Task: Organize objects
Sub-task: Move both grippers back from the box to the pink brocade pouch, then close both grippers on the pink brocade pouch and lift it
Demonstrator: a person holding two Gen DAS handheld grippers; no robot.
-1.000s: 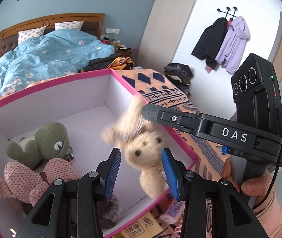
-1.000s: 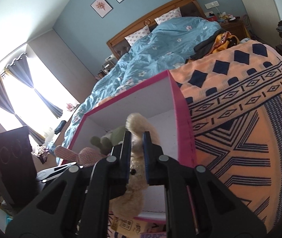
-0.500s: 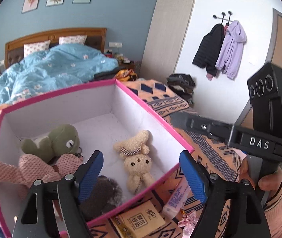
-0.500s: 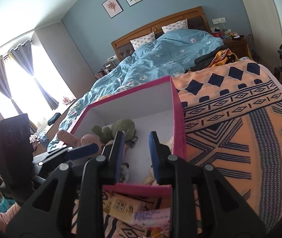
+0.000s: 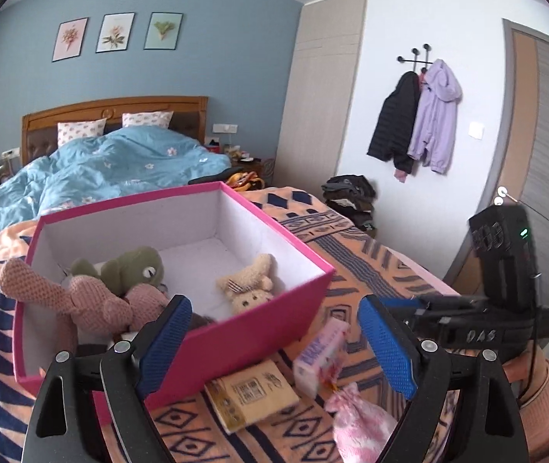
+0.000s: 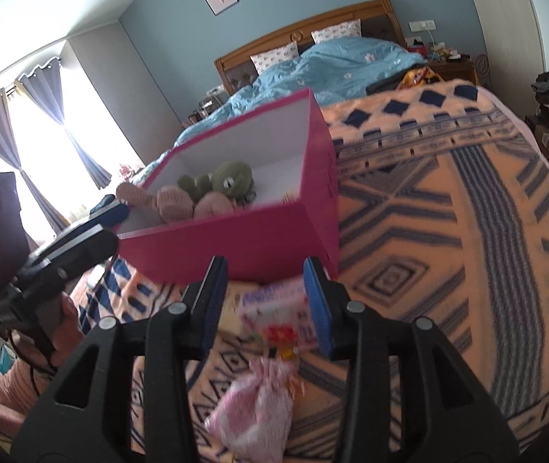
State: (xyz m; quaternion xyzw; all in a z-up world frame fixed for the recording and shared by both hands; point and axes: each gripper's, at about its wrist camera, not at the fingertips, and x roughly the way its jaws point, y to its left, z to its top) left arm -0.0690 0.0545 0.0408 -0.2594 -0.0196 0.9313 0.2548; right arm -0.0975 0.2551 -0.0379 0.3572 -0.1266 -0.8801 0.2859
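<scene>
On a patterned blanket (image 5: 374, 266) covering the bed, a pink box (image 5: 259, 332) holds a beige teddy bear (image 5: 249, 287), a green frog plush (image 5: 131, 266) and a pink knitted toy (image 5: 81, 301). The left tongs (image 5: 274, 347) and right tongs (image 6: 266, 301), jaws just opening, both gape empty above a pink carton (image 6: 278, 308), a tan packet (image 5: 251, 393) and a pink pouch (image 6: 255, 405).

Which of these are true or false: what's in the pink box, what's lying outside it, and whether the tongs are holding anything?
1. The beige bear lies inside the pink box. True.
2. The green frog sits on the blanket outside the box. False: it is inside.
3. The left tongs grip the bear. False: they are open and empty.
4. A tan packet lies on the blanket in front of the box. True.
5. The right tongs are open. True.
</scene>
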